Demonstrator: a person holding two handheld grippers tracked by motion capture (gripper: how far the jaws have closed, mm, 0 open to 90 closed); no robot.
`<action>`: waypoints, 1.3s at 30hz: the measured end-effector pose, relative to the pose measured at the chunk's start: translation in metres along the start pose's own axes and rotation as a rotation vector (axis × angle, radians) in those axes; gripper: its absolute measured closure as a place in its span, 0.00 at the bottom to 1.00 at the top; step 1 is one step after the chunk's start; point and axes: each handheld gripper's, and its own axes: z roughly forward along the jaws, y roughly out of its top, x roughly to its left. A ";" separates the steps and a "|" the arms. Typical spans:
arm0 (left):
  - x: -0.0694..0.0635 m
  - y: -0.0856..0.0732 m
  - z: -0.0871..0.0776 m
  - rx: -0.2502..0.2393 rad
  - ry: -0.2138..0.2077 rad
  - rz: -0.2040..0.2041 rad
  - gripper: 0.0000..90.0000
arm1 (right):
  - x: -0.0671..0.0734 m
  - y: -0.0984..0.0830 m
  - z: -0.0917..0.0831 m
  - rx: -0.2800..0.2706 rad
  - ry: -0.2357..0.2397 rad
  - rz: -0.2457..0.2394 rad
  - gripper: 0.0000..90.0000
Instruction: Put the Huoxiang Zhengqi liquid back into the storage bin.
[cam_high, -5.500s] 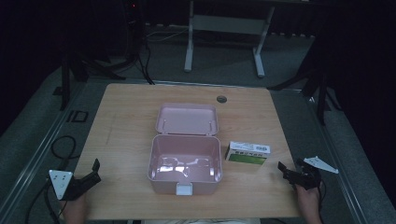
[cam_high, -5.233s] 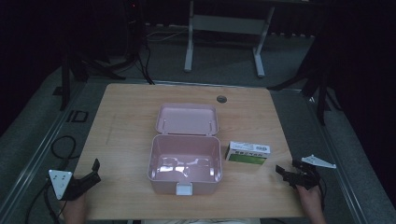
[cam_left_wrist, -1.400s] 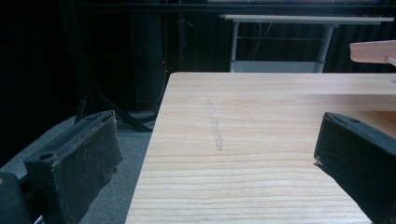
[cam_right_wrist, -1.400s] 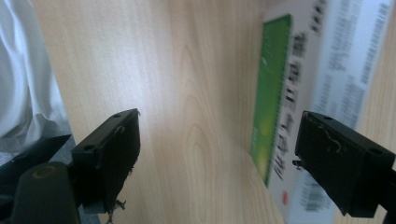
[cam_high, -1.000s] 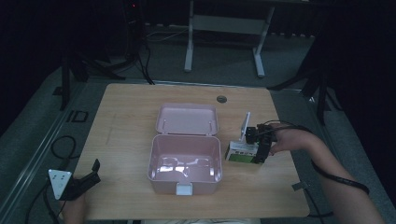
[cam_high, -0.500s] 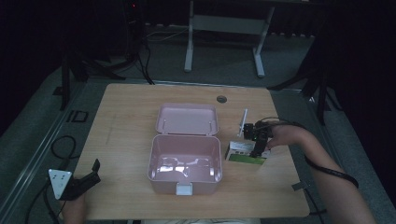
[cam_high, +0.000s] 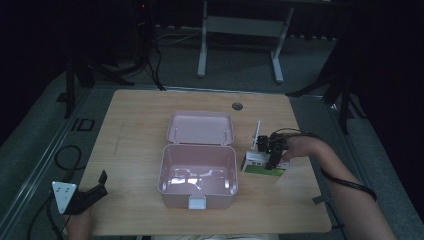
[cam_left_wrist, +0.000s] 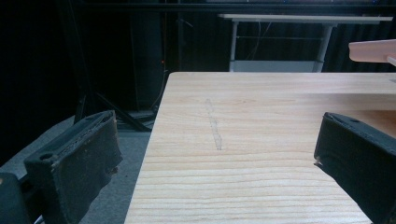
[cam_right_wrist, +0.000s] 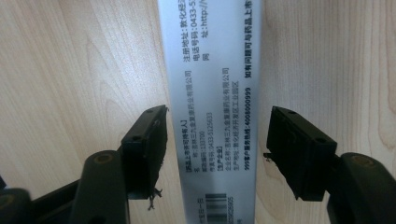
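Observation:
A white and green medicine box (cam_high: 260, 165) lies flat on the wooden table (cam_high: 140, 125), just right of an open pink lunch box (cam_high: 197, 175) whose lid (cam_high: 200, 127) is folded back. My right gripper (cam_high: 272, 159) points down over the medicine box. In the right gripper view its jaws straddle the printed box (cam_right_wrist: 212, 70) across its narrow width; they have just been closing, and slim gaps remain at the pads (cam_right_wrist: 149, 140). My left gripper (cam_high: 97, 186) rests at the table's front left corner, open (cam_left_wrist: 215, 158) with nothing between its jaws.
A small dark round disc (cam_high: 237, 106) sits in the tabletop near the far edge. A metal desk frame (cam_high: 240, 30) stands behind the table, and cables (cam_high: 65, 155) lie on the floor at the left. A faint pencil-like streak (cam_left_wrist: 214, 123) marks the wood.
My right gripper came from the table's right front edge to above the medicine box, then sank onto it while its jaws narrowed. The left gripper stayed still.

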 end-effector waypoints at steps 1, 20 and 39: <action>0.000 0.000 0.000 0.001 0.000 0.001 0.00 | 0.000 0.000 0.001 -0.001 -0.002 -0.002 0.44; 0.000 0.000 0.000 0.001 -0.001 0.000 0.00 | -0.001 0.002 0.011 0.008 0.031 0.021 0.69; 0.000 0.000 0.000 0.003 0.000 0.004 0.00 | 0.020 -0.012 -0.013 0.005 0.041 0.001 0.70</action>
